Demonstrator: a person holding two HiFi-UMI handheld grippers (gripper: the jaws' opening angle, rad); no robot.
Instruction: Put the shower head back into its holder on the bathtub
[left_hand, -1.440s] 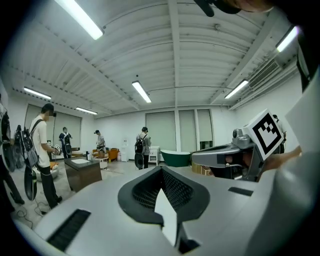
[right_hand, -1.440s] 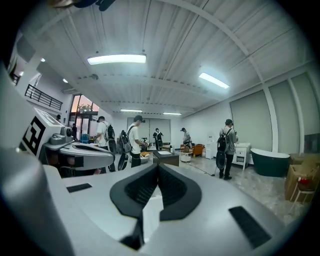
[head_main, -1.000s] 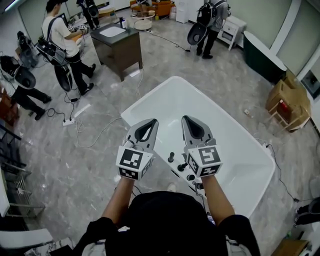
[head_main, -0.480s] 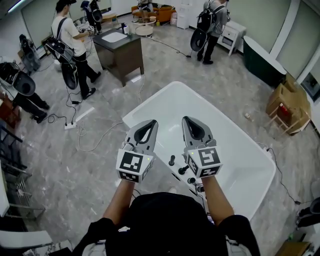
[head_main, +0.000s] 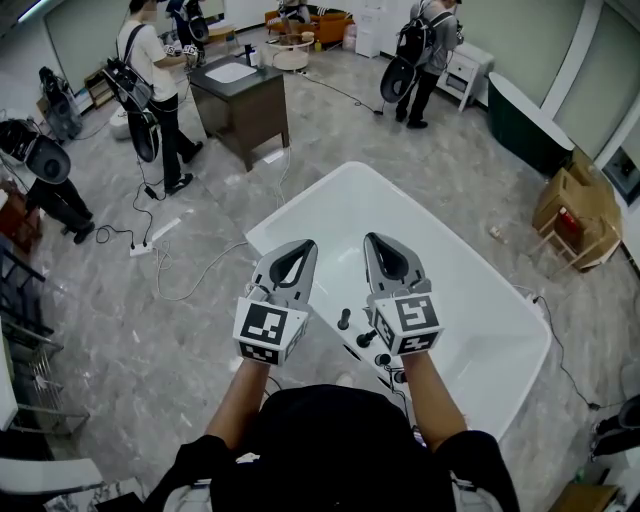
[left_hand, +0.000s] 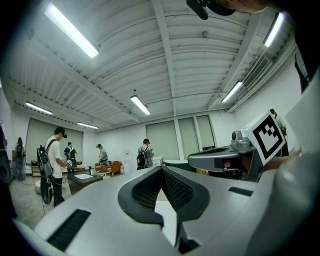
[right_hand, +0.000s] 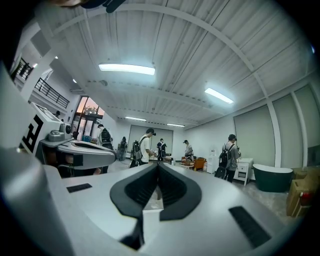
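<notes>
The white bathtub lies ahead of me in the head view. Black tap fittings stand on its near rim, and my right gripper partly hides them. I cannot pick out the shower head or its holder among them. My left gripper and right gripper hang side by side above that rim, pointing level. Both are shut with nothing between their fingers. The left gripper view shows its own closed tips with the right gripper beside them. In the right gripper view the closed tips face the room.
A dark cabinet with a basin stands beyond the tub at the back left, with people around it. Cables trail over the floor left of the tub. A dark green tub and cardboard boxes are at the right.
Both grippers have kept still. A person at the back left has stepped closer to the dark cabinet.
</notes>
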